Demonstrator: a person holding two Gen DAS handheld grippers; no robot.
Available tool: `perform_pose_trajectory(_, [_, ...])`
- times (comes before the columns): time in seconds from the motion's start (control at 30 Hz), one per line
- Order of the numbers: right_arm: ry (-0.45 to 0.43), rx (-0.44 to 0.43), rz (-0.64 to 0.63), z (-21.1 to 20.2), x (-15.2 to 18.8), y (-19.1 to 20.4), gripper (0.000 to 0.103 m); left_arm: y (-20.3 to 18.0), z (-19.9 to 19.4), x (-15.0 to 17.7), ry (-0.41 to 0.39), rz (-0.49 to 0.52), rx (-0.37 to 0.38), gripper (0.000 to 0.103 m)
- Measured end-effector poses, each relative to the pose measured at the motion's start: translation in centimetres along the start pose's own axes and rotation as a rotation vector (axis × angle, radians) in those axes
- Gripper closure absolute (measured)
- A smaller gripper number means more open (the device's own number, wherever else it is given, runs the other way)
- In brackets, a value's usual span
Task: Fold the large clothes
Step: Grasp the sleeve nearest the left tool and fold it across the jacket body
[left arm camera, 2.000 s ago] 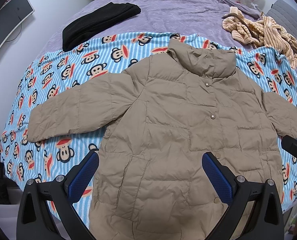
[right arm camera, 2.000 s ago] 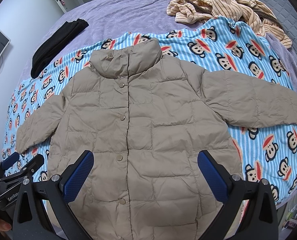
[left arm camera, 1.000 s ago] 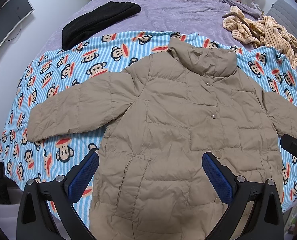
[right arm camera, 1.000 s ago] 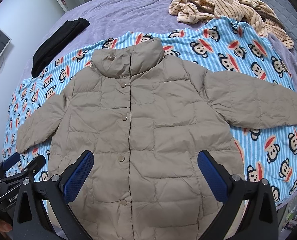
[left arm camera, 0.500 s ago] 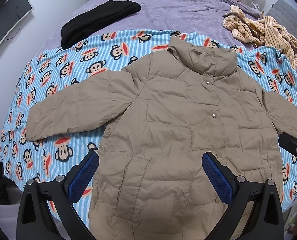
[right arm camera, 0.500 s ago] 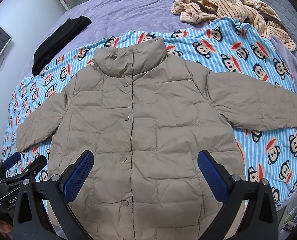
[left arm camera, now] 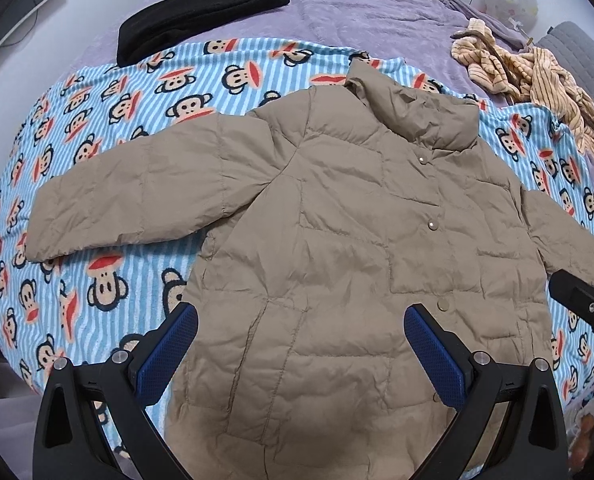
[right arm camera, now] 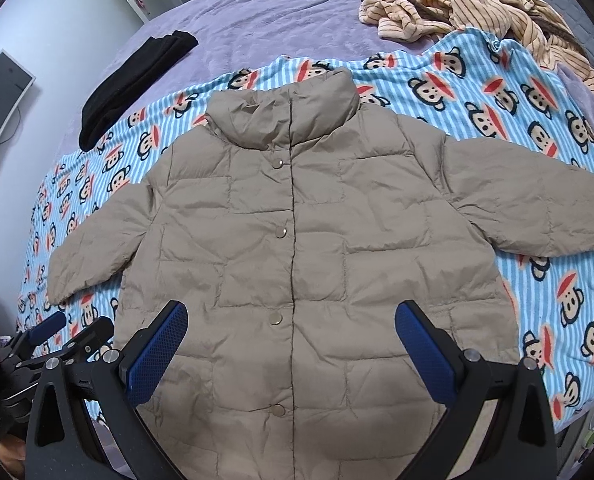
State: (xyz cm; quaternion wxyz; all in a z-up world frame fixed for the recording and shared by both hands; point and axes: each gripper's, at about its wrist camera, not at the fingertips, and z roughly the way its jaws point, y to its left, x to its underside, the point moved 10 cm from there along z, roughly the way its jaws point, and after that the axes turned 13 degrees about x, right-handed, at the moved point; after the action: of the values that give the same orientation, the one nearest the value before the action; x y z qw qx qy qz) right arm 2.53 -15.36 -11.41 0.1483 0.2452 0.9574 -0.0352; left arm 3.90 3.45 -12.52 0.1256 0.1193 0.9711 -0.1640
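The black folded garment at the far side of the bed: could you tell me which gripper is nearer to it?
Left. The left gripper hovers on the black garment's side of the jacket; the right gripper hovers farther across.

The left gripper (left arm camera: pixel 301 344) is a matte black frame whose two fingers spread in a V, each tipped with a blue dimpled pad (left arm camera: pixel 433 354) and pinned behind the pad by silver round-head screws — two per finger. The right gripper (right arm camera: pixel 291 342) is built the same (blue pads, black arms, silver screws). Left of its fingers, the other tool's body carries small white lettering, too small to read.
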Motion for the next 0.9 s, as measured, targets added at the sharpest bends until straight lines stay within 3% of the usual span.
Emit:
perform_pose_trajectory(0.17, [-0.012, -0.105, -0.022, 0.7, 1.1, 3.5, 0.0, 4.4, 1.1, -0.3, -0.031, -0.11, 0.074, 0.0])
perform_pose_trajectory(0.23, [0.039, -0.15, -0.04, 1.8, 2.2, 5.9, 0.0, 7.0, 1.6, -0.4, -0.048, -0.159, 0.093, 0.0])
perform_pose_trajectory(0.43, [0.157, -0.183, -0.105, 5.5, 5.0, 11.0, 0.0, 16.6, 2.8, -0.7, -0.135, -0.349, 0.141, 0.0])
perform_pose_trajectory(0.6, [0.181, -0.221, -0.108, 7.8, 6.1, 14.2, 0.0, 24.4, 4.4, -1.1, -0.208, -0.529, 0.187, 0.0])
perform_pose_trajectory(0.77, [0.19, -0.233, -0.077, 9.6, 5.8, 16.1, 0.001, 29.8, 6.1, -3.0, -0.247, -0.596, 0.23, 0.0])
perform_pose_trajectory(0.8, [0.183, -0.234, -0.066, 9.8, 5.4, 16.3, 0.009, 30.5, 6.2, -3.5, -0.261, -0.605, 0.237, 0.0])
perform_pose_trajectory(0.87, [0.176, -0.243, -0.053, 10.3, 4.8, 16.8, 0.035, 31.9, 6.2, -4.7, -0.284, -0.605, 0.229, 0.0])
perform_pose_trajectory(0.9, [0.18, -0.256, -0.044, 10.6, 4.5, 17.2, 0.067, 32.5, 6.3, -5.2, -0.293, -0.603, 0.219, 0.0])
